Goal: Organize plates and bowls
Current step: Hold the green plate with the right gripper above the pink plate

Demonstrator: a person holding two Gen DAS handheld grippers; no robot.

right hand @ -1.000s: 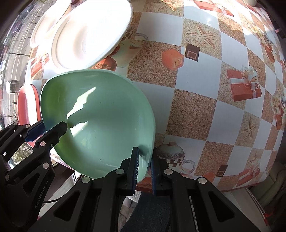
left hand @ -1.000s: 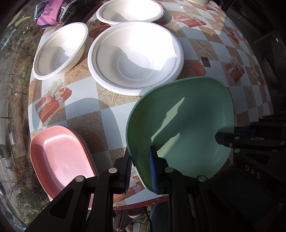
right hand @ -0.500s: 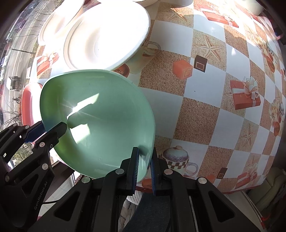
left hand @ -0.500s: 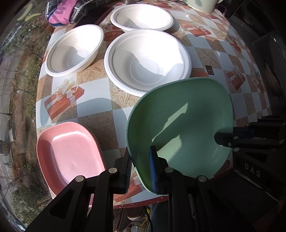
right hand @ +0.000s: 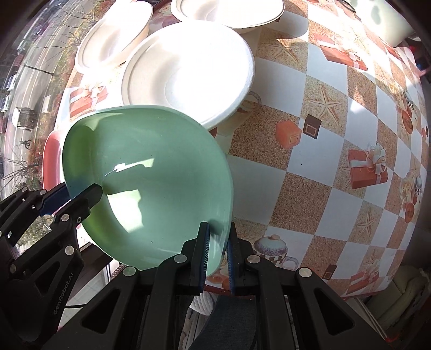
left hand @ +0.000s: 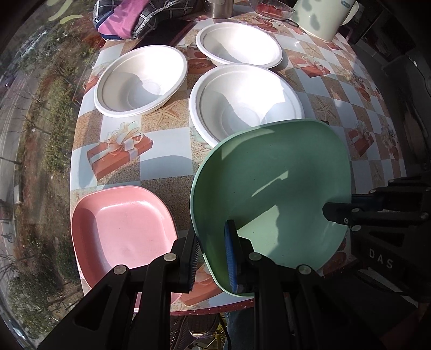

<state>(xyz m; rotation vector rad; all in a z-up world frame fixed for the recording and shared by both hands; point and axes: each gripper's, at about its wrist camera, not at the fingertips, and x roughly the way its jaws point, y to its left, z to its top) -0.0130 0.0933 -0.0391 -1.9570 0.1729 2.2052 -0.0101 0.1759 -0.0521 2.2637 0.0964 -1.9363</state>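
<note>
A green plate (left hand: 272, 188) is held in the air over the table's near edge by both grippers. My left gripper (left hand: 212, 258) is shut on its near-left rim; it also shows in the right wrist view (right hand: 78, 195). My right gripper (right hand: 218, 253) is shut on the plate's (right hand: 150, 183) near-right rim and shows in the left wrist view (left hand: 339, 207). A pink plate (left hand: 121, 228) lies on the table left of the green one. Three white bowls (left hand: 245, 99) (left hand: 140, 80) (left hand: 239, 45) stand beyond.
The round table (right hand: 323, 150) has a checked cloth with gift and starfish prints. At the back stand a large cream mug (left hand: 320, 16), a metal cup (left hand: 218, 8), a glass dish (left hand: 272, 8) and folded cloth (left hand: 126, 16). A window lies left.
Both grippers have lifted the green plate higher and pulled it back toward the table's near edge. More of the far table shows now. The grip on the plate is unchanged.
</note>
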